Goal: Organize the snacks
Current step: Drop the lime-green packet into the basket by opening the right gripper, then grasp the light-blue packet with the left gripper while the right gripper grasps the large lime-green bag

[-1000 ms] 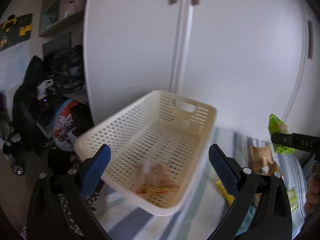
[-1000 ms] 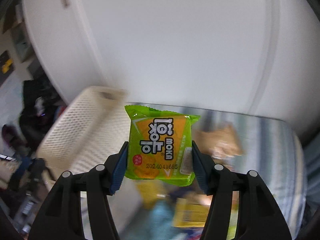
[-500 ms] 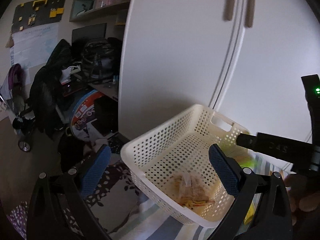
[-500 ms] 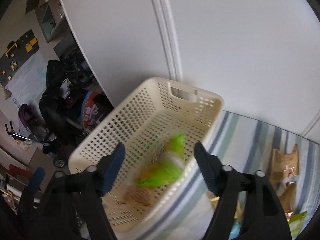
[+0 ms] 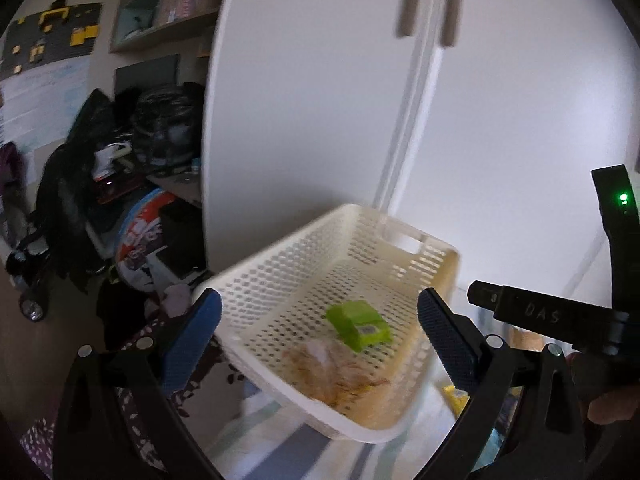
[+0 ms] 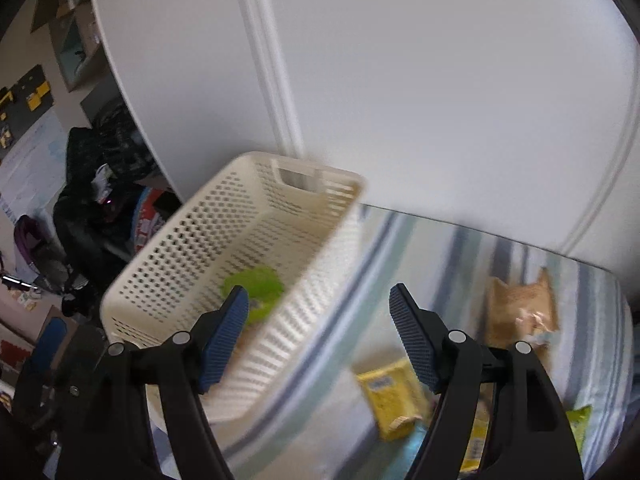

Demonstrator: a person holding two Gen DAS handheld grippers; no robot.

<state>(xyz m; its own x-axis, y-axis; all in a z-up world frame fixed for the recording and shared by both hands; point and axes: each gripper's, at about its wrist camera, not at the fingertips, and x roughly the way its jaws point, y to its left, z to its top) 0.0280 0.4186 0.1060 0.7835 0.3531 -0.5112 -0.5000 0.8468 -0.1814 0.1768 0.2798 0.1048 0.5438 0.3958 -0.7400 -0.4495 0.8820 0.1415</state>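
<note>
A cream perforated basket [image 5: 280,276] [image 6: 192,248] stands at the left end of a striped surface. Inside it lies a green snack packet [image 5: 358,322] [image 6: 256,286] beside a pale orange wrapped snack [image 5: 332,368]. My left gripper [image 5: 318,340] hovers open just in front of the basket with nothing between its fingers. My right gripper [image 6: 318,336] is open and empty, above the basket's right wall; its body shows at the right of the left wrist view. More snacks lie on the surface: a brown packet [image 6: 520,308], a yellow packet [image 6: 390,398] and a green one [image 6: 578,420].
White cupboard doors [image 5: 400,120] rise right behind the basket. To the left, beyond the surface's edge, sit dark bags and clutter on the floor [image 5: 120,184]. A hand [image 5: 612,404] holds the right gripper's handle.
The right gripper carried the green packet over the basket, opened and dropped it in; it has since pulled back to the right. The left gripper stayed open near the basket.
</note>
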